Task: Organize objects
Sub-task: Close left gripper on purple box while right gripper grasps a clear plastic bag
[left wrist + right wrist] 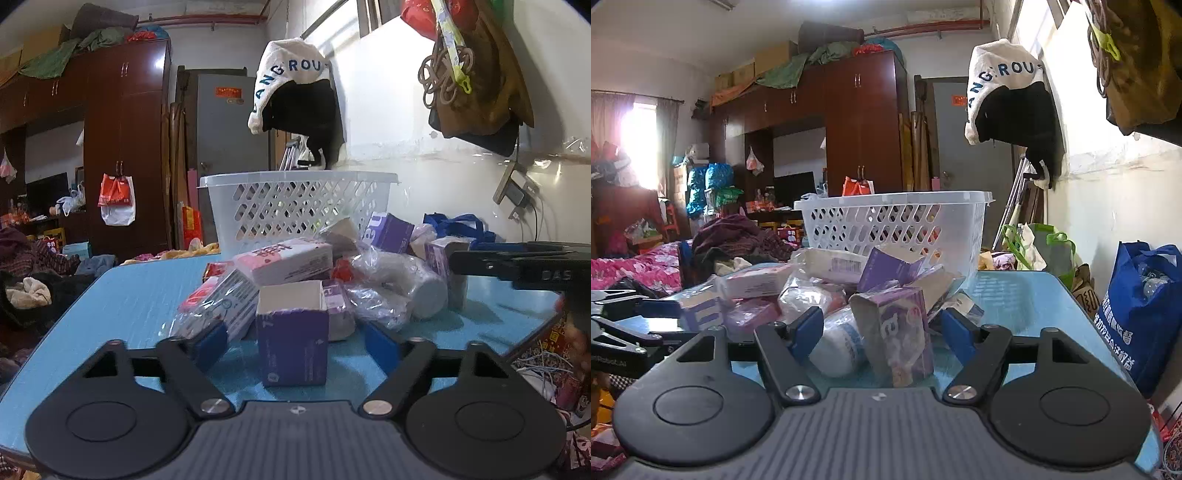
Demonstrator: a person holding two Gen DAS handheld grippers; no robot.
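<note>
The task's things are a heap of small packages in the middle of a blue table (129, 295), just in front of a white slotted basket (299, 206) that stands at the far side.

At the near edge of the heap stands an open-topped purple box (293, 339), upright, with a pink-and-white carton (291, 260) lying above and behind it and a red-and-white packet (218, 306) leaning at its left. The left gripper (295, 343) has this purple box between its blue pads; the jaws stand apart, and gaps show on both sides, so nothing is pinched yet.

Further right in the heap, a crumpled purple carton (901, 332) stands tilted beside a white bottle (842, 347) lying on its side. The right gripper (882, 332) straddles both, its jaws also apart; its left pad looks close to the bottle, though I cannot tell if it touches.

The step in hand looks like the first grasp: each gripper lined up on one item, nothing lifted. Next, each needs to close squarely on a single piece. The right should settle on the carton or the bottle, not both. Then lift clear of the heap, carry over the basket rim and drop inside. The loose wrappers around could drag along.
</note>
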